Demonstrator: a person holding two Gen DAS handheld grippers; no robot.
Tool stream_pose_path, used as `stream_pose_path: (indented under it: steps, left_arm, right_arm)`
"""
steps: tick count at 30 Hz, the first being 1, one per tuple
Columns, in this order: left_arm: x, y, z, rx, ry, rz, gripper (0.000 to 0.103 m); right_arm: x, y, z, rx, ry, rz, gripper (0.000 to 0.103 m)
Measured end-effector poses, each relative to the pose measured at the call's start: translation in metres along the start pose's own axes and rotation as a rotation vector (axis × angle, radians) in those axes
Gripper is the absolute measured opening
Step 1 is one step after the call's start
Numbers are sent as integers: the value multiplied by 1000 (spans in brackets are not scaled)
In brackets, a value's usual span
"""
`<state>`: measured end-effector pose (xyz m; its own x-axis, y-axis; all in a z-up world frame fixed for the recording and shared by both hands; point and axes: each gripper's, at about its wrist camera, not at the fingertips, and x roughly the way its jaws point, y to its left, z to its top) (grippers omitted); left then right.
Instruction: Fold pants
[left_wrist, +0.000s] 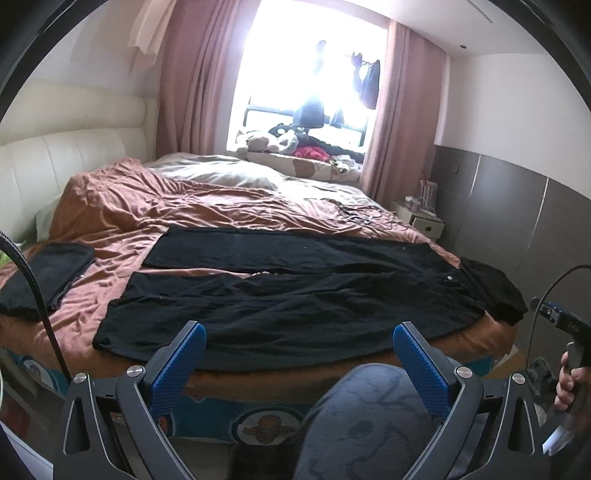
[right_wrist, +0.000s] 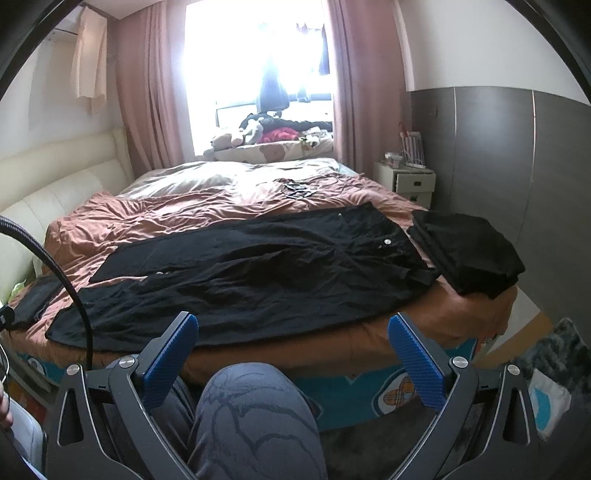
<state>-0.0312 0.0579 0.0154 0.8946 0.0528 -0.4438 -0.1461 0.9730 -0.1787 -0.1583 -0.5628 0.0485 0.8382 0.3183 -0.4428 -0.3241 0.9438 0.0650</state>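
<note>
Black pants laid flat, unfolded, across near edge of bed.

Legs toward headboard side of bed, waist toward opposite side, both legs side by side on rust-coloured cover. Folded dark garment just beside waist, at bed corner. Left gripper short of bed edge, fingers spread wide, holding nothing. Right gripper likewise wide apart, empty, clear of bed. Patterned knee below bed edge, between fingers.

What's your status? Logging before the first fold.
Left gripper open, right gripper open, both short of the bed, holding nothing. Black pants spread flat, unfolded. Folded black pile beside the waistband, clear of the legs.
</note>
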Motion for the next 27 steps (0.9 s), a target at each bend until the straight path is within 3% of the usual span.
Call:
stream_pose_path:
  steps: [27]
  left_arm:
    - [64,100,2,-157,106,199,102]
  right_arm:
    - [82,-32,29,92,98,-8,103]
